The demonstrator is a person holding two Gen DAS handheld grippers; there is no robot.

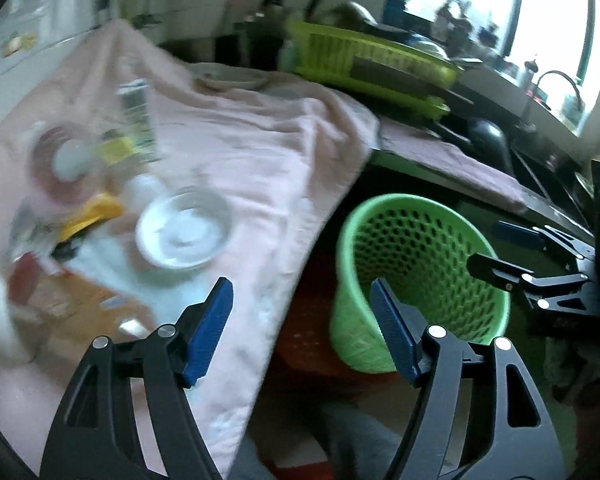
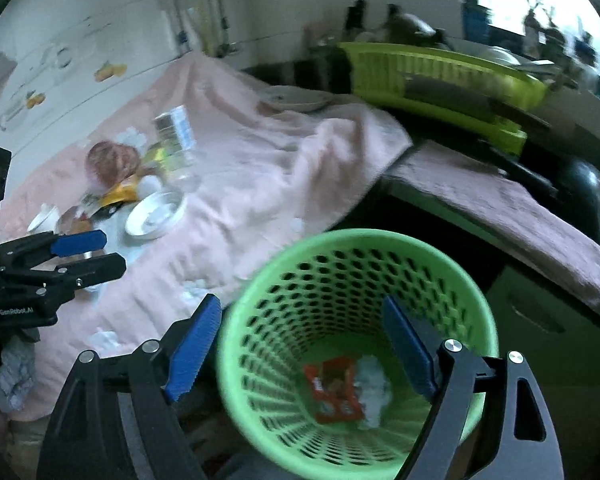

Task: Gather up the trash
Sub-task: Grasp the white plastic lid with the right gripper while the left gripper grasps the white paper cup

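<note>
Trash [image 2: 338,394] sits in the green bin [image 2: 260,276].
Both tongs, left [image 1: 302,330] and right [image 2: 300,348], are released and empty; reaching over could knock the glass dish [image 1: 184,232].

The green plastic perforated wastebasket [image 2: 352,280] looks smooth, the pink cloth [image 1: 260,152] soft and matt, the red wrapper [image 2: 334,394] glossy.

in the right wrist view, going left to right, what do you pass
left tongs → white dish on the pink cloth → green bin holding a red wrapper → mauve towel
</note>
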